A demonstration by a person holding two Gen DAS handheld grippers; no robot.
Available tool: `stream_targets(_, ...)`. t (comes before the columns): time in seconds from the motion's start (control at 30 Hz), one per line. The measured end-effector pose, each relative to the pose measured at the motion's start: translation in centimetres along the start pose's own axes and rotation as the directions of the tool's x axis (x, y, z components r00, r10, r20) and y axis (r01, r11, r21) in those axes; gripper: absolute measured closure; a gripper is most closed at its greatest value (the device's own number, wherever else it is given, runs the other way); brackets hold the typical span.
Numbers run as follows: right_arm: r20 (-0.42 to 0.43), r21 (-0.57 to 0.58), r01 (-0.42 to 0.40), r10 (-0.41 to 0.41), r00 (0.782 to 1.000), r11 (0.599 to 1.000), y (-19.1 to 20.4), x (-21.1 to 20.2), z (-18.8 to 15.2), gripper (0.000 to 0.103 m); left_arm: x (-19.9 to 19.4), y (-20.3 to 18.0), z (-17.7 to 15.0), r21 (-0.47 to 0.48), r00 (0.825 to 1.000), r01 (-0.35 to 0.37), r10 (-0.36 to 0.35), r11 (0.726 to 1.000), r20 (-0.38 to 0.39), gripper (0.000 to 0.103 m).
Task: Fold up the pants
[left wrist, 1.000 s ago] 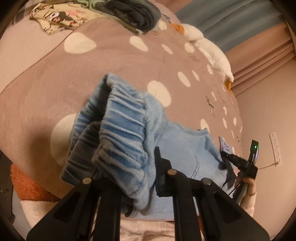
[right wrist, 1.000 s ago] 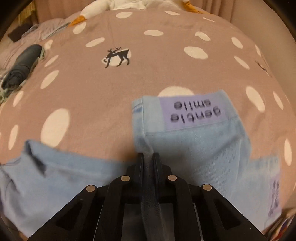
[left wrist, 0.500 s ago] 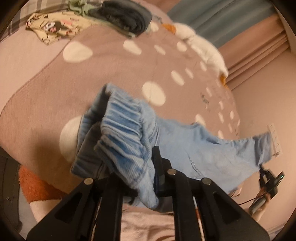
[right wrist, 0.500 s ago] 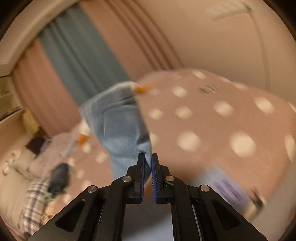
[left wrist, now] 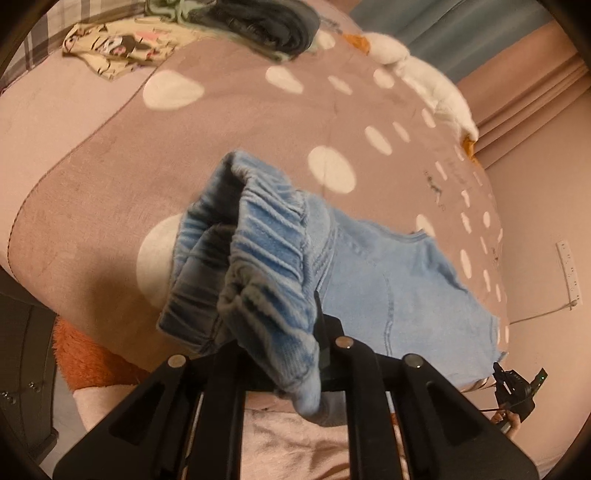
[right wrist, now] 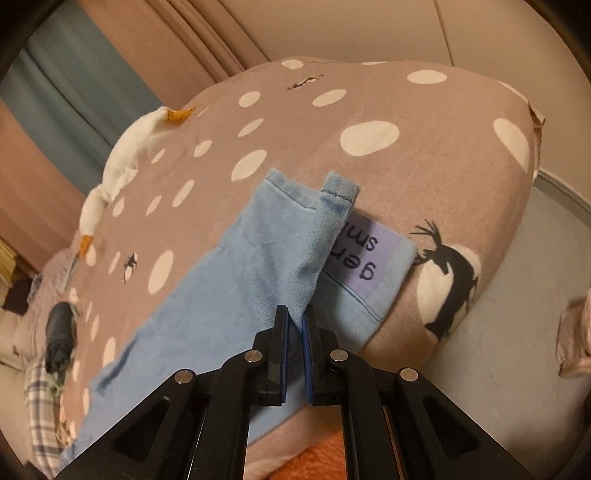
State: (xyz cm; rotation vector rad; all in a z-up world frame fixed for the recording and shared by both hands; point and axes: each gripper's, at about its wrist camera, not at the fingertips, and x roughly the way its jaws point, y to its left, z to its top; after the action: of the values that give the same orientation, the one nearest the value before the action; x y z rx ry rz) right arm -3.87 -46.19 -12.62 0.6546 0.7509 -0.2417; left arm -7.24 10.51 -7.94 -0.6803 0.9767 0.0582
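Note:
Light blue pants (left wrist: 391, 288) lie on a brown, white-dotted bedspread (left wrist: 236, 122). My left gripper (left wrist: 284, 332) is shut on the gathered elastic waistband (left wrist: 266, 258), held just above the bed's near edge. My right gripper (right wrist: 294, 321) is shut on a leg end of the pants (right wrist: 258, 254). That leg drapes over the other leg, whose cuff has a lilac label (right wrist: 364, 258). The right gripper also shows small at the right edge of the left wrist view (left wrist: 517, 384).
A white plush goose (left wrist: 424, 81) lies along the far side of the bed. Dark folded clothes (left wrist: 269, 26) and a printed garment (left wrist: 122, 48) lie at the far left. An orange rug (left wrist: 88, 362) is below the bed edge. A grey floor (right wrist: 517, 325) is right of the bed.
My right gripper swung the leg end up through the air and brought it down over the other leg. My left gripper stayed shut on the waistband and shifted only slightly.

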Motion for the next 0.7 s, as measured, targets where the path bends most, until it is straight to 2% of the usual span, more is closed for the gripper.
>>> stream_targets(0.1,-0.048,0.014,0.033,-0.032,0.998,0.999,-1.2,1.7,0.2,0.096,1.0,0.0,-0.3,0.032,0.999,-0.041,0.042,0.999,-0.026,0.087)
stream_targets(0.17,-0.039,0.036,0.023,-0.022,0.999,0.999,-1.6,1.4,0.7,0.096,0.9,0.2,-0.2,0.029,0.999,-0.033,0.033,0.999,-0.025,0.087)
stream_targets(0.27,0.007,0.028,0.087,-0.087,0.996,0.996,-1.3,0.5,2.1,0.093,0.9,0.3,-0.1,0.029,0.999,-0.03,0.031,0.999,-0.029,0.086)
stream_targets(0.3,0.023,0.028,0.096,-0.097,0.995,0.995,-1.3,0.4,2.7,0.09,0.9,0.2,-0.1,0.034,0.999,-0.031,0.032,0.999,-0.026,0.086)
stream_targets(0.33,0.026,0.032,0.094,-0.094,0.995,0.995,-1.5,0.5,3.2,0.078,0.9,0.3,-0.2,0.038,0.999,-0.029,0.03,0.999,-0.022,0.086)
stream_targets(0.4,0.015,0.059,0.092,-0.093,0.996,0.994,-2.0,1.2,4.0,0.06,1.0,0.3,-0.3,0.04,0.999,-0.029,0.029,0.999,-0.016,0.086)
stream_targets(0.43,0.009,0.075,0.08,-0.081,0.997,0.994,-2.3,1.7,4.5,0.06,1.0,0.3,-0.3,0.034,1.0,-0.025,0.025,0.999,-0.014,0.086)
stream_targets(0.47,0.007,0.074,0.077,-0.078,0.997,0.994,-2.3,1.9,4.5,0.062,0.9,0.4,-0.4,0.023,1.0,-0.019,0.019,1.0,-0.011,0.085)
stream_targets(0.53,0.016,0.063,0.127,-0.128,0.992,0.99,-2.2,2.0,4.6,0.098,0.7,0.2,-0.6,0.038,1.0,-0.026,0.026,0.999,-0.008,0.088)
stream_targets(0.7,0.095,0.064,0.073,-0.078,0.992,0.995,-2.3,-1.1,4.2,0.099,0.3,-0.3,-1.0,0.064,0.998,-0.056,0.057,0.996,-0.002,0.089)
